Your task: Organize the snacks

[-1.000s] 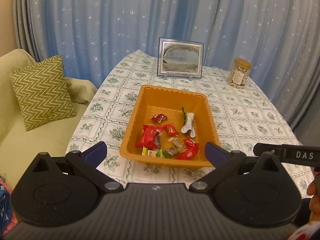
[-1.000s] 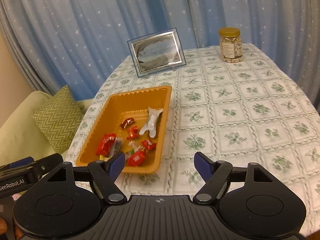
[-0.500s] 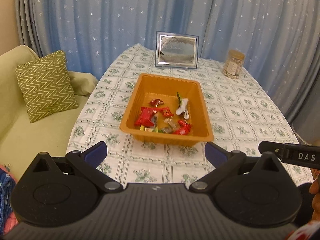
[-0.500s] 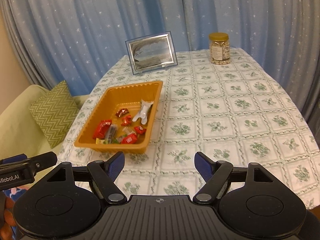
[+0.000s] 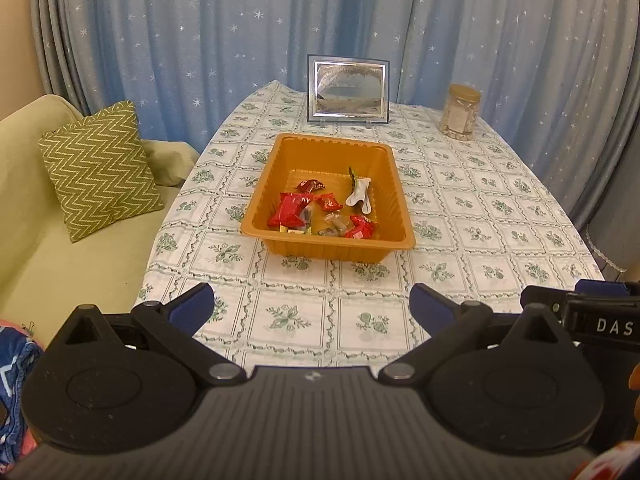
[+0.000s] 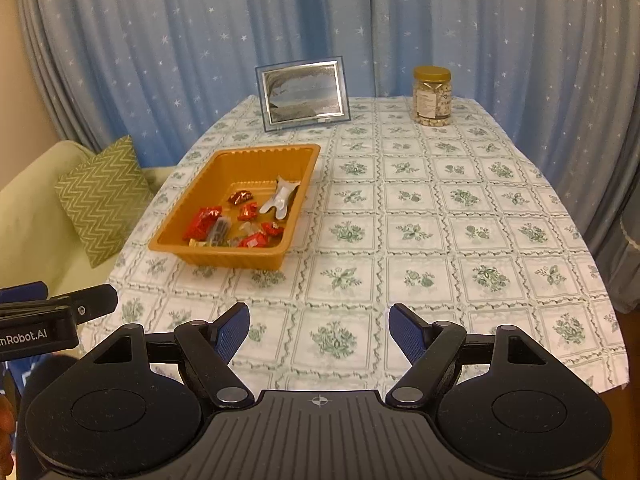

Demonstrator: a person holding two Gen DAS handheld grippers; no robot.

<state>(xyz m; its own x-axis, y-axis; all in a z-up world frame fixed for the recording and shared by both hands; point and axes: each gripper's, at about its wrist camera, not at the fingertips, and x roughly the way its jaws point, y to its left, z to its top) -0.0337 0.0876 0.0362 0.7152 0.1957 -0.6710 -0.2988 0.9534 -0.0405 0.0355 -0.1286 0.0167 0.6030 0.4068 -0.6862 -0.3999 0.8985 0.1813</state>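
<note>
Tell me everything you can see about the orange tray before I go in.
The orange tray is a shallow rectangular bin, seemingly thin moulded plastic, with sloped ribbed walls and a rolled rim. It sits flat on the floral tablecloth, toward the table's left side, in front of the picture frame. Its far half is bare; wrapped snacks, mostly red, cluster at the near end, with a white wrapper by the right wall. Neither gripper touches it.

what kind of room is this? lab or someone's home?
Most likely a home living or dining room: a table under a floral tablecloth, a framed picture against star-print curtains, and a sofa with a zigzag cushion beside it. No lab fixtures visible.
</note>
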